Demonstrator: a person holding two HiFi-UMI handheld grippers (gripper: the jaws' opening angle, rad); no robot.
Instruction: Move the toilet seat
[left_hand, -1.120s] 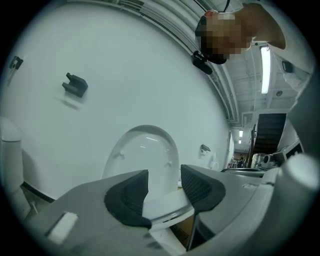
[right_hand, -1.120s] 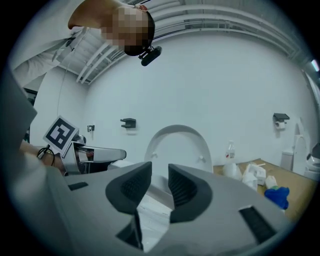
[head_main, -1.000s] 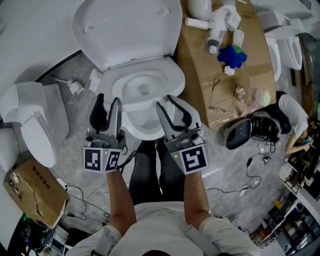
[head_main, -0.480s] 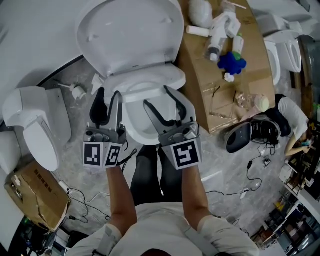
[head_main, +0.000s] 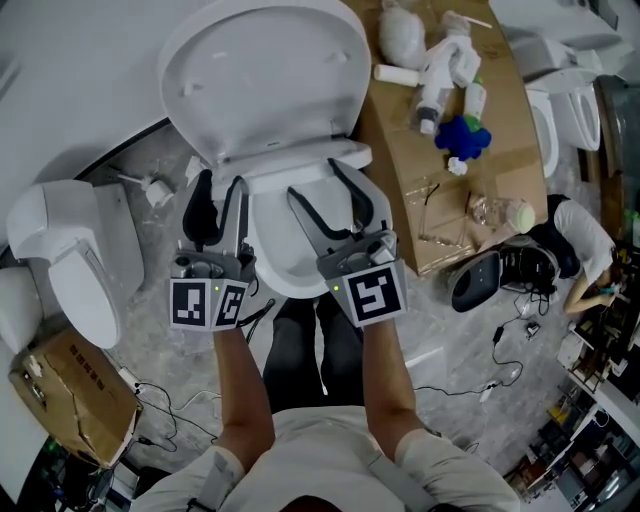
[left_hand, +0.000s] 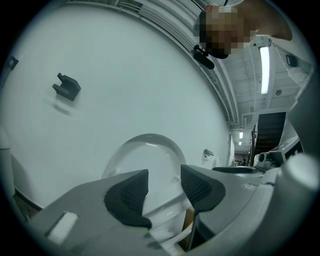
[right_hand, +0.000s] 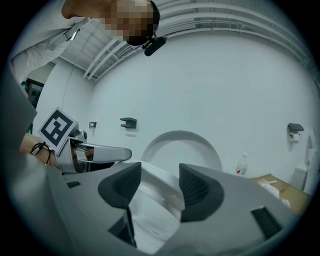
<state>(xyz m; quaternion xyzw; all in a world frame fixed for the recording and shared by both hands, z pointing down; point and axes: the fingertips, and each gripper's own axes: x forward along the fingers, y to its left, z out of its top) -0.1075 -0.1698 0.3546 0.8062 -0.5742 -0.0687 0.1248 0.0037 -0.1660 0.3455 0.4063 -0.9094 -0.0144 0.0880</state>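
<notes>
At the far left a second toilet stands closed, with a cardboard box on the floor in front of it. The box's flaps are down, so what it holds is hidden. Only a narrow strip of bare floor separates this toilet from the middle one.

The left gripper is held level just beside the left edge of the middle bowl. Its jaws stand about half apart with nothing between them, and the raised seat shows beyond the gap.

The toilet seat is swung up, its underside facing the person, and it leans back toward the white wall. Below it the bowl lies open. Its inside looks plain white, and whether there is water in it cannot be told.

The right gripper reaches over the open bowl. Its jaws have just been opening and now stand moderately wide. The bowl's rim shows through the gap, but the pads do not press on it.

A flattened cardboard sheet lies right against the bowl's right side. White bottles and a blue object are scattered on it. Past its far edge stands another toilet, and cables trail over the floor below.
</notes>
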